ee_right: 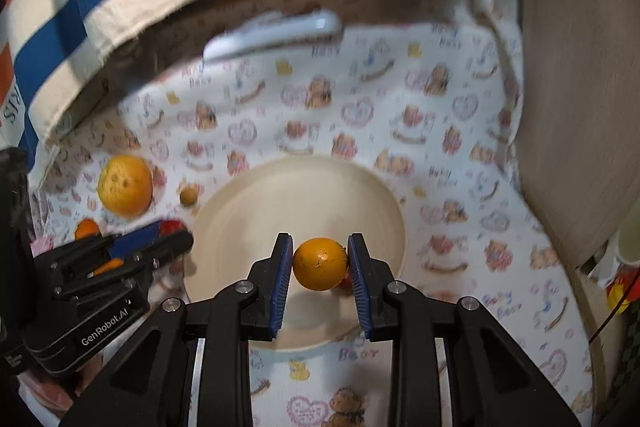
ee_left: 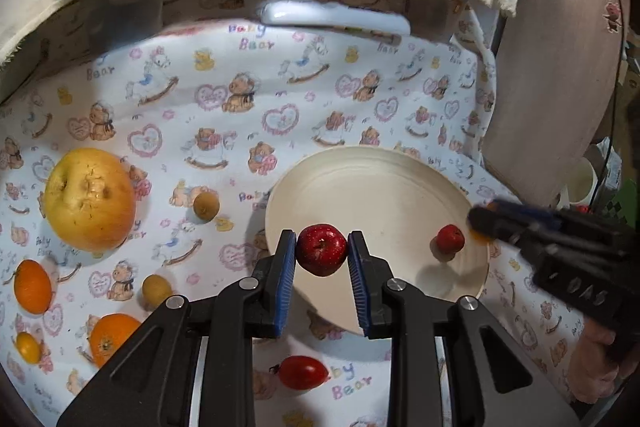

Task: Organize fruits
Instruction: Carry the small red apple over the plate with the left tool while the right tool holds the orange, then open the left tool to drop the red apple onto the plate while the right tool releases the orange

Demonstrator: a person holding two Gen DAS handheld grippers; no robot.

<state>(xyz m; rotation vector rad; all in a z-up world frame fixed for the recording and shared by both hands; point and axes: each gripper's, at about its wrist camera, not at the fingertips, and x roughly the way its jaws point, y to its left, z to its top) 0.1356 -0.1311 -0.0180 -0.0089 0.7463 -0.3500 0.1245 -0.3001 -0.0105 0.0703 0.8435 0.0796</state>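
two claws over bear-print cloth (ee_left: 320,99) — left claw (ee_left: 322,251) gripping red apple (ee_left: 321,249), right claw (ee_right: 320,263) gripping orange (ee_right: 320,263)

A round cream plate (ee_left: 376,195) lies on the desk, on the bear-printed white cloth (ee_left: 280,115), with a small red berry-like fruit (ee_left: 450,239) lying in its right part. Left of the plate lie a large yellow apple (ee_left: 89,199), a small brown round fruit (ee_left: 206,205) between apple and plate, two orange tangerines (ee_left: 33,286) nearer the front, and a small yellow-green fruit (ee_left: 157,289) beside them. An oval red tomato (ee_left: 303,372) lies on the cloth in front of the plate, and a white flat oblong object (ee_left: 334,17) lies behind it.
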